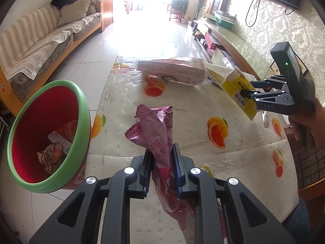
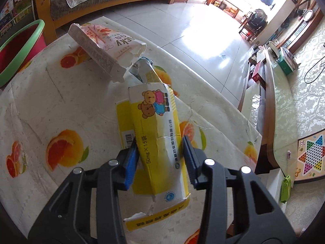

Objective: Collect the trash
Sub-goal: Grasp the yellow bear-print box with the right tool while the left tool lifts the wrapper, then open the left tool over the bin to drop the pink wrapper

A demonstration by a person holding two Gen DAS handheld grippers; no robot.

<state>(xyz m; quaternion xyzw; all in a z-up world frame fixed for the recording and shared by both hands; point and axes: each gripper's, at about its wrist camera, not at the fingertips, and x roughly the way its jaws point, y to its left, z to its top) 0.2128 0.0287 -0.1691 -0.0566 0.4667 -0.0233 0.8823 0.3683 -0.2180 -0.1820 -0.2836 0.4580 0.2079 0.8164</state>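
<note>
My left gripper (image 1: pixel 161 150) is shut on a crumpled pink foil wrapper (image 1: pixel 156 126) and holds it over the table. A red bin with a green rim (image 1: pixel 80 101) stands left of the table with crumpled trash inside; it also shows in the right wrist view (image 2: pixel 26 40). My right gripper (image 2: pixel 160 142) is shut on a torn yellow and white box with cartoon bears (image 2: pixel 154 122), lifted above the table; the left wrist view shows this gripper (image 1: pixel 243 92) holding the box (image 1: pixel 235 83) at the right. A torn pink and white box (image 2: pixel 101 46) lies at the table's far side (image 1: pixel 172 71).
The table has a white cloth with orange-slice prints (image 1: pixel 203 109). A flattened yellow and white packet (image 2: pixel 148 71) lies behind the bear box. A striped sofa (image 1: pixel 40 40) stands at the left, a low TV cabinet (image 2: pixel 270 93) along the right wall. Tiled floor lies beyond.
</note>
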